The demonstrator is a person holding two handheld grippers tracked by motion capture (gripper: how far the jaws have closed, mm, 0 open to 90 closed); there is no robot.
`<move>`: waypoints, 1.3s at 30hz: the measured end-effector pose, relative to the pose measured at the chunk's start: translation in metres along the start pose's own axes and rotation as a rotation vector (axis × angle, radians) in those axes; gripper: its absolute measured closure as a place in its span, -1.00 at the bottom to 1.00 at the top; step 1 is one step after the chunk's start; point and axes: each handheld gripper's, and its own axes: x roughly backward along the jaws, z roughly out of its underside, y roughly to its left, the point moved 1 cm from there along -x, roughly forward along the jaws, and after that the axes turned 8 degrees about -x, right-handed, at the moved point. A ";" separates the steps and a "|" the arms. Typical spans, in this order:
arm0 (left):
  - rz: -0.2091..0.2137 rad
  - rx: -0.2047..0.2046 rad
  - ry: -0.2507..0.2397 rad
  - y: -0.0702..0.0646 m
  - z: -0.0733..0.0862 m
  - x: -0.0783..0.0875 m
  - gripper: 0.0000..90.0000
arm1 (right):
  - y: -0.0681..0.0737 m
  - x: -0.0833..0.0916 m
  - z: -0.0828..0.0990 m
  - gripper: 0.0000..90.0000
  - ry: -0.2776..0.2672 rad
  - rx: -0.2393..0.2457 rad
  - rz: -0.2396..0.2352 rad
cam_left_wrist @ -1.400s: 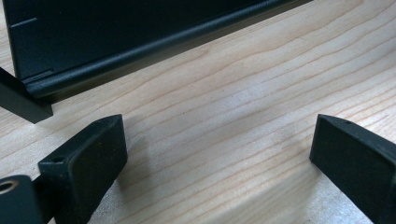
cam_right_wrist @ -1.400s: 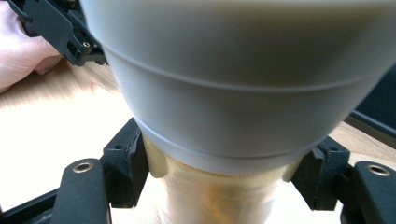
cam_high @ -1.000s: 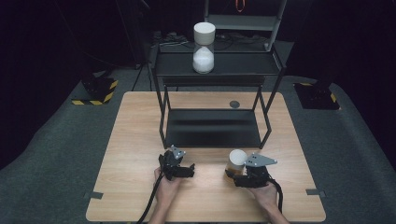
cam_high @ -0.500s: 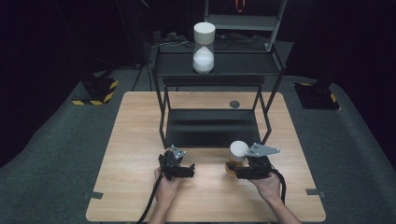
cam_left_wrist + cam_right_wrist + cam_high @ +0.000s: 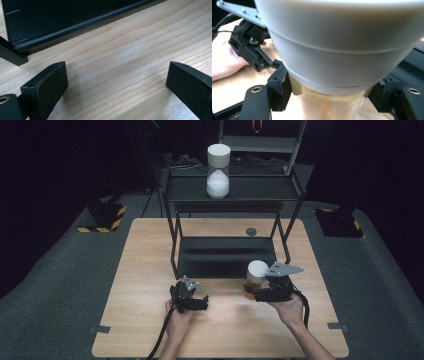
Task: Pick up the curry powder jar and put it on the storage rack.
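An hourglass with a white cap and a yellowish glass body (image 5: 256, 275) is held upright just above the table, in front of the black rack's right leg. My right gripper (image 5: 256, 294) is shut on its narrow waist; in the right gripper view the cap (image 5: 342, 42) looms large above the jaws and the gripper (image 5: 332, 100) clamps the glass. A second hourglass (image 5: 218, 171) with white sand stands on the rack's top shelf (image 5: 265, 190). My left gripper (image 5: 195, 301) rests on the table to the left, open, with bare wood between its fingers (image 5: 45, 87).
The black two-level rack has a low shelf (image 5: 225, 255) close behind both grippers; its front edge (image 5: 62, 25) lies just ahead of the left gripper. A small grey disc (image 5: 251, 231) sits on the table under the rack. The wooden table (image 5: 145, 270) stands on dark carpet.
My right gripper has risen and moved slightly away from the person, carrying the hourglass up with it. The left gripper has stayed put.
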 end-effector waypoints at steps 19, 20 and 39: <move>0.000 0.001 0.000 0.000 0.000 0.000 -0.91 | -0.007 0.013 -0.032 -0.33 -0.008 -0.008 0.002; 0.000 0.001 0.000 0.000 0.000 0.000 -0.91 | -0.007 0.014 -0.034 -0.33 -0.009 -0.008 0.003; 0.000 0.001 0.000 0.000 0.000 0.000 -0.91 | -0.006 0.029 -0.079 -0.33 -0.018 0.016 0.022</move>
